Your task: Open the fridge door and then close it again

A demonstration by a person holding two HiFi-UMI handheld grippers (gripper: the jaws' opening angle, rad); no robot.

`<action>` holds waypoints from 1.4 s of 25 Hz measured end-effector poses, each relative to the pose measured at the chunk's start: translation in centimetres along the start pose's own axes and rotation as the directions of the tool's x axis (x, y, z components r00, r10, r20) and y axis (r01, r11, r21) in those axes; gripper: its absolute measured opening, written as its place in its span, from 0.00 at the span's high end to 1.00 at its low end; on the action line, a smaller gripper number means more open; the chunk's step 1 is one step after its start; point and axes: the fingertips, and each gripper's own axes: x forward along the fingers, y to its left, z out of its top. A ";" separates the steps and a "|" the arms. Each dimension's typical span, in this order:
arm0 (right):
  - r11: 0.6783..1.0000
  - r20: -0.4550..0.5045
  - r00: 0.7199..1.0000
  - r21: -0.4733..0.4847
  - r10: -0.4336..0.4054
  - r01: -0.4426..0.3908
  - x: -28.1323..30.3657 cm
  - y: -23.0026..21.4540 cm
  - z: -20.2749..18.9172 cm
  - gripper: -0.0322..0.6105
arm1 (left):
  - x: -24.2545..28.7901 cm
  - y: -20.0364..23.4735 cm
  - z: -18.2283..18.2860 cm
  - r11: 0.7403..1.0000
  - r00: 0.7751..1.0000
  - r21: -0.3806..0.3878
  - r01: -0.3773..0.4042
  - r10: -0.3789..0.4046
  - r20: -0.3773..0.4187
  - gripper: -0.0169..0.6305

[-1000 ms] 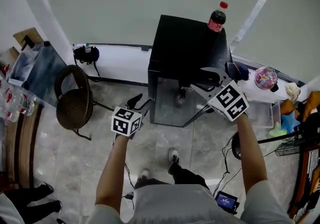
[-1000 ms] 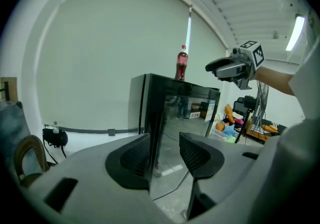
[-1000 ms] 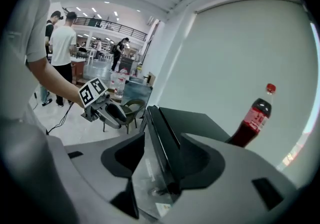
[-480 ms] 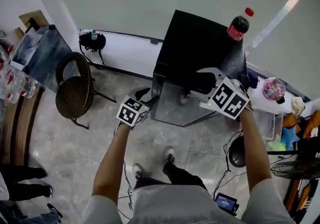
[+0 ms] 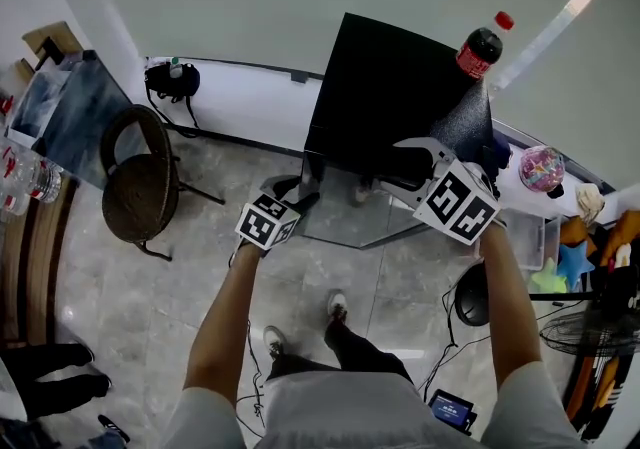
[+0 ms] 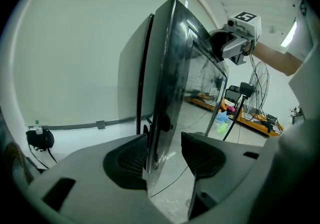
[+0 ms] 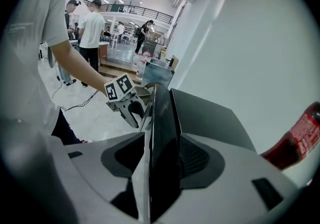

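Left tool [image 5: 297, 191] stands with its jaws released around the left vertical edge of the glass fridge door [image 5: 350, 222]. In the left gripper view the near pad [image 6: 127, 160] lies just beside the door's edge. The other pad [image 6: 202, 155] stands apart from the glass, with floor showing in the gap. These jaws have just been opening, and nothing is gripped.

The right tool [image 5: 402, 169] straddles the door's top edge near its right end. In the right gripper view the black door frame fills the space between the pads and I see no gap on either side, so I read it as clamped on the door. Its jaws have just been closing.

The door belongs to a small black box-shaped fridge [image 5: 390, 87] that stands on the grey tiled floor [image 5: 330, 282] against a pale wall. The door lies at the fridge's front, shut or all but shut; I cannot tell which. A dark cola bottle with a red cap [image 5: 480, 47] stands upright on the fridge's top, at its back right corner. A round brown chair [image 5: 140, 192] stands well apart to the left.

Compared with a second ago, the left tool has come from just off the door's left edge onto it. The right tool sits at about the same place on the top edge.
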 end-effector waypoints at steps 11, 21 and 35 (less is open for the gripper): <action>0.999 0.030 1.000 0.032 -0.008 0.007 0.3 0.2 0.0 0.66 | 0.1 0.5 -0.1 0.998 0.999 -0.061 0.001 0.002 0.046 0.74; 0.998 0.044 0.998 0.044 0.033 -0.035 0.1 0.2 0.0 0.67 | 0.0 0.3 -0.2 0.996 0.999 -0.084 -0.039 0.041 0.019 0.75; 0.998 0.065 0.997 0.030 0.050 -0.052 0.0 0.2 -0.3 0.68 | -0.1 0.3 -0.2 0.991 0.997 -0.122 -0.063 0.068 0.042 0.75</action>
